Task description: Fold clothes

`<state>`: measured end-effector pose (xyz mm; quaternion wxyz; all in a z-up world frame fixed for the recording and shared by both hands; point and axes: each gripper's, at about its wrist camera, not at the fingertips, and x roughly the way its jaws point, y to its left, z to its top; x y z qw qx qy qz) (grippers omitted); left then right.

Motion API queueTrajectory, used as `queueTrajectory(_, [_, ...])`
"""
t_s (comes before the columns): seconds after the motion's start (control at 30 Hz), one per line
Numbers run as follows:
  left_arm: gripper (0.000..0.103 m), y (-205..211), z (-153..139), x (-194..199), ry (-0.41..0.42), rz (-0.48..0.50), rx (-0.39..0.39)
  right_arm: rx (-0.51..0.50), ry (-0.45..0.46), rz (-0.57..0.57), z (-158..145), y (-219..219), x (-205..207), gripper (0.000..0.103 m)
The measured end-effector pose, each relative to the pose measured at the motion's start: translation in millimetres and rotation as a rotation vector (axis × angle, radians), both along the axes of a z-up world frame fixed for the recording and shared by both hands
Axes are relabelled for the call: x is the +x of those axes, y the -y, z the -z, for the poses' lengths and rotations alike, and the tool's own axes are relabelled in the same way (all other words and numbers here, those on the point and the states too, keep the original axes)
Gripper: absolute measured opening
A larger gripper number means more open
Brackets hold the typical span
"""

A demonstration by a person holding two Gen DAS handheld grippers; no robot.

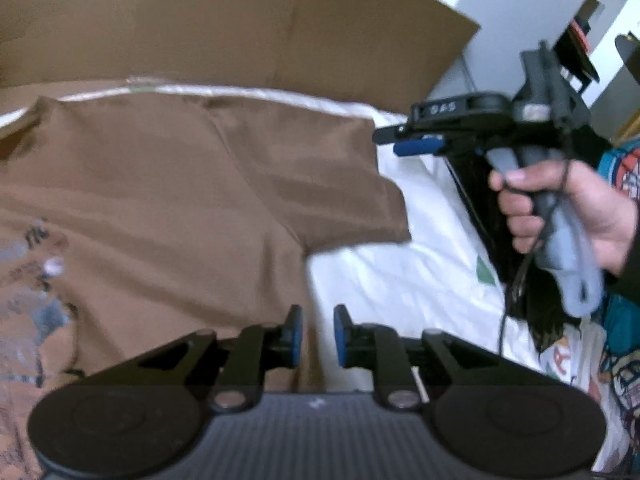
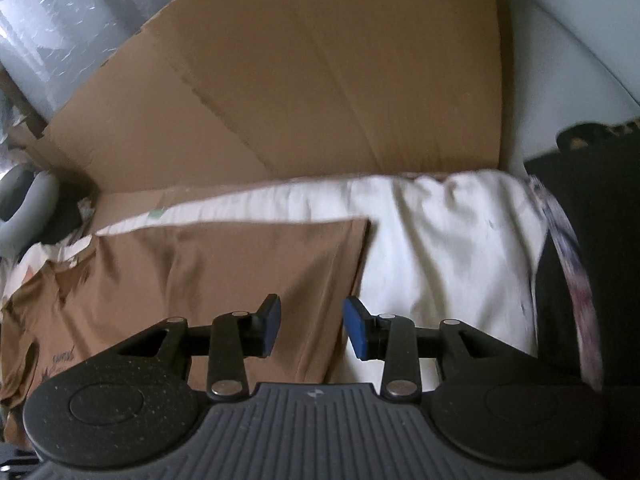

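Left gripper [image 1: 318,336]: I am seeing its blue pads [image 1: 297,336] standing a little apart, released, grasping nothing; it is hovering over the right edge of the brown T-shirt [image 1: 160,184].

Right gripper [image 2: 312,328]: I am reading its jaws as parted and empty, hanging above the border between shirt cloth and the white sheet [image 2: 440,248]. In the left wrist view the same tool [image 1: 416,142] is sitting at 2 o'clock, a bare hand [image 1: 560,208] gripping its grey handle.

Brown T-shirt: lying flat on the sheet, filling 9 to 12 o'clock in the left view, one short sleeve [image 1: 340,184] spreading toward 1 o'clock; a pale print [image 1: 32,280] is showing at 8 o'clock, too blurred to read. In the right view the shirt [image 2: 220,272] is occupying 9 o'clock.

Cardboard sheet [image 2: 320,80]: I am noting it standing behind the bed, at 12 o'clock in both views.

Black cloth [image 2: 592,240]: lying at 3 o'clock in the right view.

Patterned fabric [image 1: 616,360]: showing at 4 o'clock in the left view.
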<state>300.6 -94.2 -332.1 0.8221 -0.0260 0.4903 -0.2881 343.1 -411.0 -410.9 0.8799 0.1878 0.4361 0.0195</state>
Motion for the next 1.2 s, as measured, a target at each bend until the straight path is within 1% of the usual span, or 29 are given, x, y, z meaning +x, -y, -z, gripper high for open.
queueTrajectory(0.1, [0.016,-13.3,-4.4,7.3,0.013,-0.042,-0.001,-0.018,0.015,0.017,4.3,2.7,16.9,0.041])
queueTrajectory(0.27, [0.016,-39.9,4.1,23.1,0.003,-0.117,0.027,-0.061,0.008,0.055,15.9,7.6,39.1,0.041])
queueTrajectory(0.4, [0.016,-61.4,11.0,31.8,-0.008,-0.177,0.048,-0.064,0.012,0.045,23.2,7.3,45.6,0.041])
queueTrajectory(0.47, [0.016,-69.1,14.1,35.2,-0.01,-0.203,0.061,-0.075,0.015,0.03,24.0,5.8,49.1,0.039])
queueTrajectory(0.5, [0.017,-72.9,15.4,36.7,-0.008,-0.214,0.067,-0.084,0.014,0.013,24.2,4.6,51.8,0.035])
queueTrajectory(0.53, [0.017,-77.1,16.7,38.6,-0.005,-0.225,0.073,-0.095,0.011,-0.008,23.9,2.8,54.0,0.014])
queueTrajectory(0.57, [0.017,-82.7,17.1,40.1,-0.002,-0.238,0.079,-0.11,0.008,-0.028,23.6,0.8,57.3,0.008])
queueTrajectory(0.63, [0.018,-95.0,17.1,42.8,0.005,-0.267,0.09,-0.135,0.008,-0.06,21.5,-2.0,62.4,0.004])
queueTrajectory(0.7, [0.019,-107.3,17.2,45.5,0.012,-0.297,0.101,-0.185,0.02,-0.07,16.4,-4.0,63.8,0.004])
queueTrajectory(0.8, [0.02,-125.7,17.2,49.7,0.023,-0.34,0.118,-0.22,0.023,-0.047,14.2,-4.8,69.2,0.004])
queueTrajectory(0.87, [0.025,-140.9,15.5,51.7,0.041,-0.376,0.147,-0.238,0.012,-0.041,15.5,-6.3,72.9,0.006])
queueTrajectory(0.93, [0.03,-159.1,13.0,51.7,0.042,-0.428,0.168,-0.234,-0.002,-0.025,15.4,-8.1,74.3,0.01])
queueTrajectory(1.0, [0.036,-180.1,8.2,47.1,0.063,-0.488,0.198,-0.207,-0.001,-0.009,11.0,-7.9,69.9,0.021])
queueTrajectory(1.03, [0.041,-189.7,6.2,44.0,0.08,-0.517,0.22,-0.205,0.003,-0.008,7.9,-8.5,66.8,0.036])
queueTrajectory(1.07, [0.046,-199.5,4.1,40.6,0.098,-0.548,0.244,-0.21,0.012,-0.011,4.3,-9.8,62.8,0.042])
queueTrajectory(1.13, [0.048,-215.4,0.4,33.6,0.125,-0.589,0.286,-0.221,0.03,-0.019,-3.2,-12.7,54.4,0.042])
queueTrajectory(1.2, [0.049,-226.7,-3.1,29.0,0.149,-0.609,0.327,-0.212,0.045,-0.023,-10.9,-15.6,45.3,0.042])
